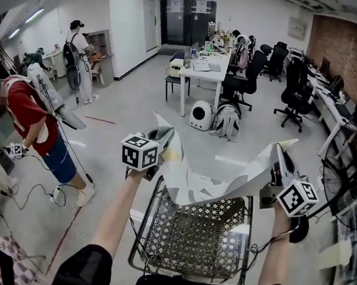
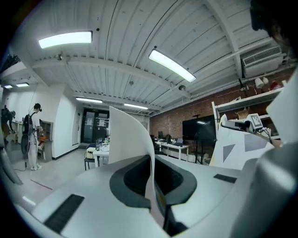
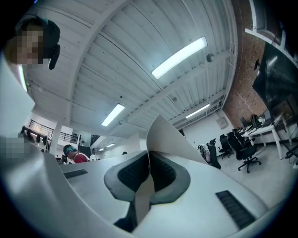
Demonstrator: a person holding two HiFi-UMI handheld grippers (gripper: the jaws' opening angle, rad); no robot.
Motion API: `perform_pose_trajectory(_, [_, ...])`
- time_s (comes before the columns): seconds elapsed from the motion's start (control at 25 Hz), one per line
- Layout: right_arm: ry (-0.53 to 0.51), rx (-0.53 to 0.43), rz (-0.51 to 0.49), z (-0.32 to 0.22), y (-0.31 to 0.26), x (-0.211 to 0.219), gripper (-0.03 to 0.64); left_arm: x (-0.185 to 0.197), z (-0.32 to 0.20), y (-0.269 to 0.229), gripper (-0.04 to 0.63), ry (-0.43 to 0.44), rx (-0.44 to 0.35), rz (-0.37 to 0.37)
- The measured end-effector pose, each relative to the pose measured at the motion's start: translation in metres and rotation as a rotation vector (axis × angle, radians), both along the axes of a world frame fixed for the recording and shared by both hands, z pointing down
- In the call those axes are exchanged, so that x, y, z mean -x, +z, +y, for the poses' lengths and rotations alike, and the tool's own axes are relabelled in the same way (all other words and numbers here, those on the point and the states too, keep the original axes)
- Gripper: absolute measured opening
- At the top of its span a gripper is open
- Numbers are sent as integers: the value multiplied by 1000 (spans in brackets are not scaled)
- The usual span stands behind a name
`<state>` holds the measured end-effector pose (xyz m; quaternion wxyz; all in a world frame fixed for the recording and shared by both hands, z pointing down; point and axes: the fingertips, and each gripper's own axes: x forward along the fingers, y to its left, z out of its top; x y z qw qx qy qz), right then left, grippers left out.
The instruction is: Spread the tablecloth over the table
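1. The left gripper [image 1: 163, 134] is closed tight on one corner of the tablecloth [image 1: 225, 178]. In the left gripper view the thin sheet [image 2: 128, 135] runs straight between the dark pads of that gripper [image 2: 152, 179] and curls up above them.
2. The right gripper [image 1: 280, 157] is likewise clamped on the opposite corner. In the right gripper view the cloth [image 3: 165, 137] is pinched between the pads of that gripper [image 3: 148, 176], with a flap rising above and a strip hanging below.
3. The tablecloth is white with grey angular shapes. It is held up in the air between the two grippers and sags in the middle.
4. Below it stands the table [image 1: 158, 253], which has a metal mesh top and is still bare. The sagging middle of the cloth hangs at its far edge, but I cannot tell whether the two touch.
5. Both grippers are held well apart, one at each side of the table, above its far corners.
6. To the left on the floor [image 1: 132, 105] stands a person in a red shirt [image 1: 31, 113], and farther back a person with a backpack [image 1: 75, 46].
7. Beyond the cloth are a white desk [image 1: 205, 70], dark office chairs [image 1: 250, 71] and a bag [image 1: 227, 121] on the floor.
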<state>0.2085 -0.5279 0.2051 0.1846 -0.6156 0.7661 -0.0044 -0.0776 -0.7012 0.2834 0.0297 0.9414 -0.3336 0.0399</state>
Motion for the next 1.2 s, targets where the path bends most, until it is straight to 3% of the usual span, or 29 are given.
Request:
perform_pose_trajectory(0.16, [-104,17,-5,15,34,31,18,38,17,53,26,-53,62,15])
perform_pose_trajectory(0.36, [-191,-12,-107,52,50,49,18,106,34,95,29,-194,110,34])
perform_pose_trajectory(0.44, [-215,-13,-109,61,57,58,20,132,43,108,37,-240,116,25])
perform_pose_trajectory(0.72, [-317,17,-89,75,83,103,21,215,78,134,31,-380,162,114])
perform_pose_trajectory(0.92, [-343,90,-92,119,120,115,18,213,149,165,25,-367,222,124])
perform_pose_trajectory(1.2, [-262,288,-145,162,169,85,18,139,214,173,20,-284,251,67])
